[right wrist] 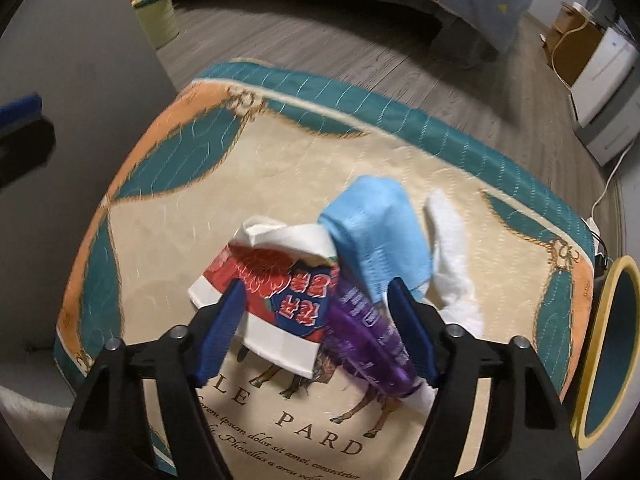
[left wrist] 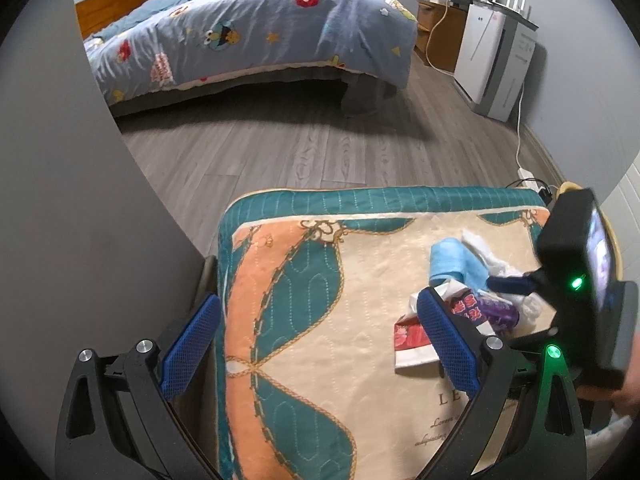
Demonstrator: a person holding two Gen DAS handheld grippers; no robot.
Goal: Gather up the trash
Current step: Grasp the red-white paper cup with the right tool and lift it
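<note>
Hovering my right gripper (right wrist: 314, 312) low over the trash pile on the quilted cushion (right wrist: 168, 208). Jaws part-open, astride the pile, nothing clamped: left pad lies over the red-and-white paper wrapper (right wrist: 276, 296), right pad sits at the edge of the blue paper sheet (right wrist: 376, 224). Purple plastic wrapper (right wrist: 368, 344) lies between the pads, nearer the right one. Whether either pad actually touches the trash I cannot tell; the frame is motion-blurred.

My left gripper (left wrist: 320, 344) is spread wide and holds nothing. It sits at the cushion's near-left side, well left of the pile, with its right pad just in front of the red-and-white wrapper in its own view.

Inventory of pile, all bunched together at the cushion's right half:
- red-and-white paper wrapper, crumpled
- purple plastic wrapper
- blue paper sheet, folded over
- white tissue (right wrist: 452, 248), furthest right

Progress, judged: early. Every piece seen remains on the cushion; none is lifted or binned. A round yellow-rimmed bin opening (right wrist: 612, 344) shows just off the cushion's right edge, and a pale green woven bin (right wrist: 158, 16) stands on the wood floor (left wrist: 280, 152) near the bed (left wrist: 248, 32). I cannot see into either.

Remaining: close on the pile, carry it to a bin, repeat for stragglers. Light loose papers may slip a partial pinch.
</note>
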